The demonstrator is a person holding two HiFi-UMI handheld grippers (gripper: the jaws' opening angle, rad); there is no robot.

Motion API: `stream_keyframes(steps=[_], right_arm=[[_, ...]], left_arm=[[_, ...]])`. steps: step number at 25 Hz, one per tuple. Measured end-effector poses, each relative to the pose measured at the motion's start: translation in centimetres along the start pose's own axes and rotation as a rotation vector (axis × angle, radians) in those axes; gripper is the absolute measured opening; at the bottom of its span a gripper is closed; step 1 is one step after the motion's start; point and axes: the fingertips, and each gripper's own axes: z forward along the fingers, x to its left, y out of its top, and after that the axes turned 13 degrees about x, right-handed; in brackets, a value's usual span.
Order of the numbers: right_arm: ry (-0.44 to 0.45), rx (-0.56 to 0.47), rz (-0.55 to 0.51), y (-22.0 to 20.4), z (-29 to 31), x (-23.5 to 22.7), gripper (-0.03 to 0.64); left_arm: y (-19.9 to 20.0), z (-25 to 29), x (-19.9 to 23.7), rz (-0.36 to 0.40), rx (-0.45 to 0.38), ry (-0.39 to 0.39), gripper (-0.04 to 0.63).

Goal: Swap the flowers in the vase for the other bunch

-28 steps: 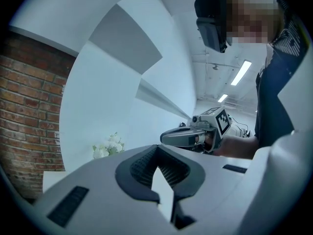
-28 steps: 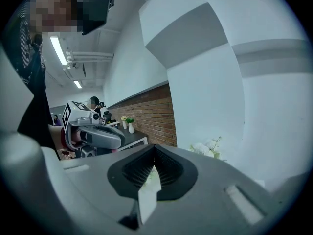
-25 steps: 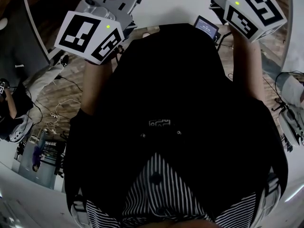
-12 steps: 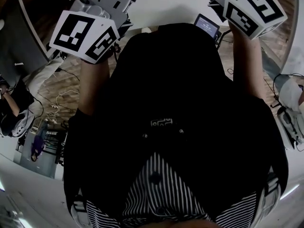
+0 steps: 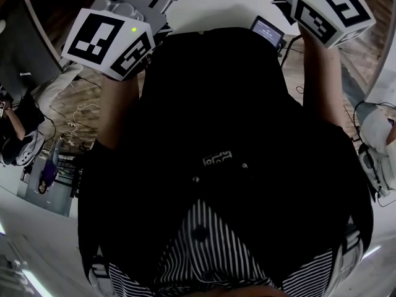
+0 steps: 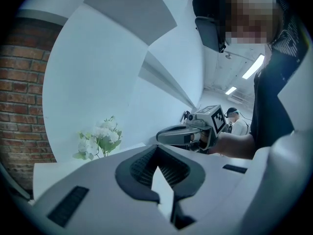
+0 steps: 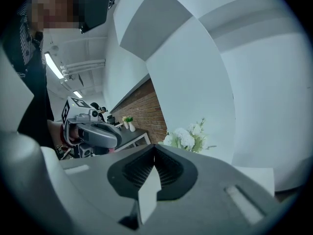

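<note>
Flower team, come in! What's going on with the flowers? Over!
Shut and empty: left hand-held gripper, right hand-held gripper. The white flowers ahead, untouched. Nothing blocking them in view. Over.

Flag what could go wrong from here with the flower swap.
1. Left tongs and right tongs are shut and empty; reaching the white flowers like that would likely shove them.
2. No view shows the vase, so it may get knocked.
3. Both tongs point toward one bunch; they could collide.
</note>
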Motion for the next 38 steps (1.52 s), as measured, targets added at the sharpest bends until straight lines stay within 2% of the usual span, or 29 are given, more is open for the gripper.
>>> stream_keyframes(steps=[9, 18, 22, 29, 33, 38], right_arm=[[-0.043, 0.040, 0.031, -1.1, 0.3, -2.2, 0.003], [-0.097, 0.044, 0.057, -0.6, 1.2, -2.5, 0.003], [-0.100, 0.024, 0.060, 0.0, 2.7, -1.1, 0.004], [-0.109, 0.043, 0.042, 1.0, 2.9, -0.9, 0.003], [-0.147, 0.046, 0.033, 1.5, 3.9, -1.6, 0.004], [-0.211, 0.148, 0.002, 0.5, 4.9, -3.6, 0.005]], left_arm=[[0.9, 0.1, 1.2, 0.004, 0.019, -0.021, 0.007], [1.8, 1.2, 3.1, 0.040, 0.010, -0.095, 0.006], [0.8, 0.2, 4.2, 0.046, -0.004, -0.095, 0.006], [0.5, -1.0, 3.9, 0.003, -0.050, -0.086, 0.006], [-0.1, -2.6, 4.7, -0.023, -0.081, -0.076, 0.006], [-0.1, -4.1, 5.3, -0.059, -0.132, -0.064, 0.006]])
